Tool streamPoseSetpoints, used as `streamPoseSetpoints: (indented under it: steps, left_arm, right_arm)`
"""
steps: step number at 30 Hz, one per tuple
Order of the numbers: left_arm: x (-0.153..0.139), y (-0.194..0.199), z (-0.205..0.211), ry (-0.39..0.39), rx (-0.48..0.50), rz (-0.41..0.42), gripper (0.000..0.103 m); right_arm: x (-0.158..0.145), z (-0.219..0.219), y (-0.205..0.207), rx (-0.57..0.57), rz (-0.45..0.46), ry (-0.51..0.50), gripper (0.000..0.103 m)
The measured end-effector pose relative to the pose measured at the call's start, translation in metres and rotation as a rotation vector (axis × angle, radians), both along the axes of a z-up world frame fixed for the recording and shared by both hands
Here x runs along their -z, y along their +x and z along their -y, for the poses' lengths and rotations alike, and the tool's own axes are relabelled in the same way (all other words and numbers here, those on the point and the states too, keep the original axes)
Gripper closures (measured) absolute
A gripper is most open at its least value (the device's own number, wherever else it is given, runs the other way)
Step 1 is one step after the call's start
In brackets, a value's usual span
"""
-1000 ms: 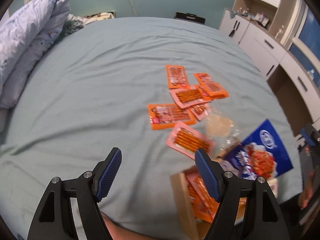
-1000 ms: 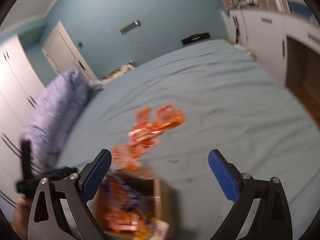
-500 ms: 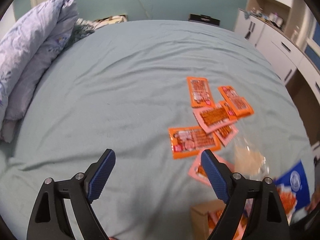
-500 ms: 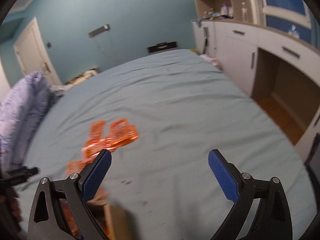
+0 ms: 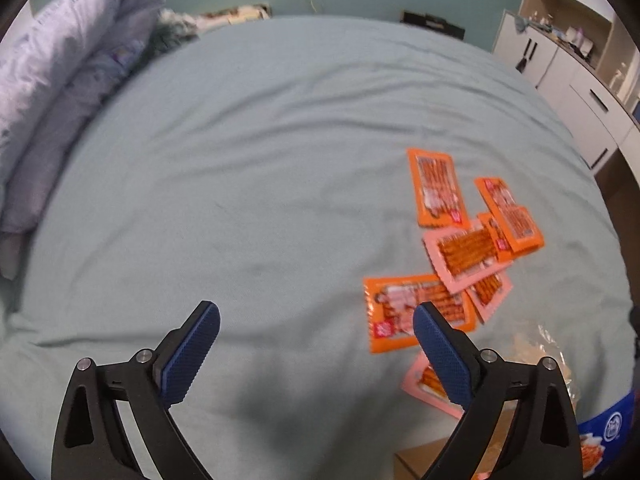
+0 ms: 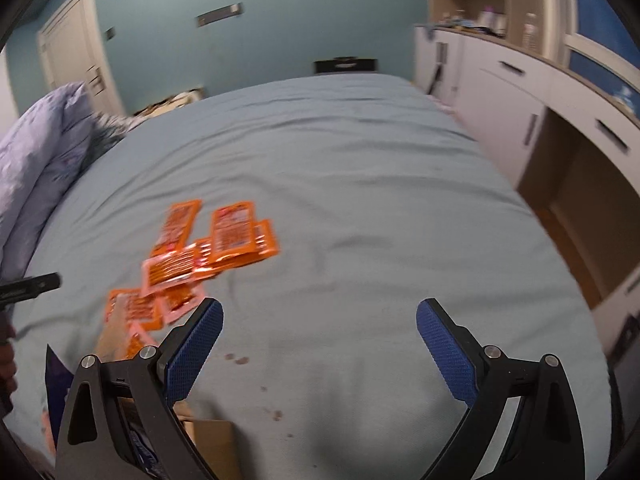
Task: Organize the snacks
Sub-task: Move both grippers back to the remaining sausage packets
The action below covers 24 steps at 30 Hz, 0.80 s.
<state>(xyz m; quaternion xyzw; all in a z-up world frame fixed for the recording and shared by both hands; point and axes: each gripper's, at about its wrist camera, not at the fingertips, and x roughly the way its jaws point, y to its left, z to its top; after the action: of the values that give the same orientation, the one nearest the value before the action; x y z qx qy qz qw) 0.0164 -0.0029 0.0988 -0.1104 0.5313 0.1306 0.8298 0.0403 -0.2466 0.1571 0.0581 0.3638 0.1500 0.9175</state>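
Note:
Several orange and pink snack packets [image 5: 460, 240] lie scattered on the pale blue bed sheet [image 5: 260, 160], right of centre in the left wrist view. They also show at left in the right wrist view [image 6: 200, 256]. My left gripper [image 5: 316, 352] is open and empty, above the sheet just left of the nearest orange packet [image 5: 404, 308]. My right gripper [image 6: 320, 340] is open and empty, above bare sheet to the right of the packets. A cardboard box [image 5: 424, 460] and a blue snack bag [image 5: 604, 436] sit at the bottom right.
A clear plastic bag [image 5: 536, 352] lies beside the packets. Lilac pillows [image 5: 60, 92] are piled along the left. White cabinets [image 6: 520, 100] stand past the bed's right edge. The box corner [image 6: 212, 444] shows behind my right gripper's left finger.
Both grippers have lifted and swung away from the box; it has slipped to the bottom edge of both views. The packets now sit further right in the left wrist view. Both stayed open.

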Motion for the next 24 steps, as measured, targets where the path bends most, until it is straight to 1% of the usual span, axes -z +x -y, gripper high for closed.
streamPoseSetpoints:
  steps: [1, 3, 9, 12, 13, 14, 17, 19, 20, 21, 22, 23, 24]
  left_arm:
    - [0.005, 0.003, 0.001, -0.018, 0.007, -0.014, 0.004]
    - [0.014, 0.010, 0.006, -0.030, 0.035, -0.046, 0.004]
    - [0.039, 0.029, 0.037, 0.016, 0.158, -0.135, 0.004]
    - [0.051, 0.037, 0.046, 0.046, 0.193, -0.182, 0.004]
    - [0.056, 0.040, 0.048, 0.045, 0.198, -0.198, 0.004]
    - [0.061, 0.042, 0.048, 0.032, 0.199, -0.208, 0.004]
    - [0.076, 0.049, 0.046, -0.054, 0.189, -0.239, 0.004]
    - [0.084, 0.054, 0.047, -0.088, 0.194, -0.252, 0.011]
    - [0.086, 0.056, 0.049, -0.083, 0.197, -0.258, 0.012]
    - [0.087, 0.058, 0.051, -0.073, 0.205, -0.249, 0.015]
    - [0.085, 0.060, 0.053, -0.081, 0.214, -0.229, 0.023]
    - [0.083, 0.062, 0.055, -0.119, 0.227, -0.220, 0.040]
    - [0.080, 0.063, 0.055, -0.129, 0.222, -0.221, 0.049]
  right_arm:
    - [0.001, -0.002, 0.002, -0.011, -0.005, -0.004, 0.005]
    - [0.003, -0.010, 0.011, -0.031, -0.021, -0.025, 0.005]
    - [0.018, -0.019, 0.037, -0.063, -0.083, -0.035, 0.005]
    - [0.022, -0.022, 0.047, -0.075, -0.106, -0.045, 0.005]
    - [0.023, -0.022, 0.049, -0.075, -0.109, -0.048, 0.005]
    - [0.024, -0.022, 0.052, -0.076, -0.115, -0.055, 0.005]
    - [0.029, -0.023, 0.060, -0.078, -0.128, -0.056, 0.005]
    - [0.033, -0.025, 0.067, -0.077, -0.136, -0.054, 0.005]
    - [0.034, -0.025, 0.070, -0.078, -0.140, -0.055, 0.005]
    - [0.035, -0.025, 0.075, -0.080, -0.143, -0.055, 0.005]
    - [0.036, -0.026, 0.077, -0.081, -0.145, -0.055, 0.005]
    - [0.037, -0.027, 0.082, -0.083, -0.148, -0.055, 0.005]
    - [0.039, -0.028, 0.084, -0.086, -0.149, -0.053, 0.005]
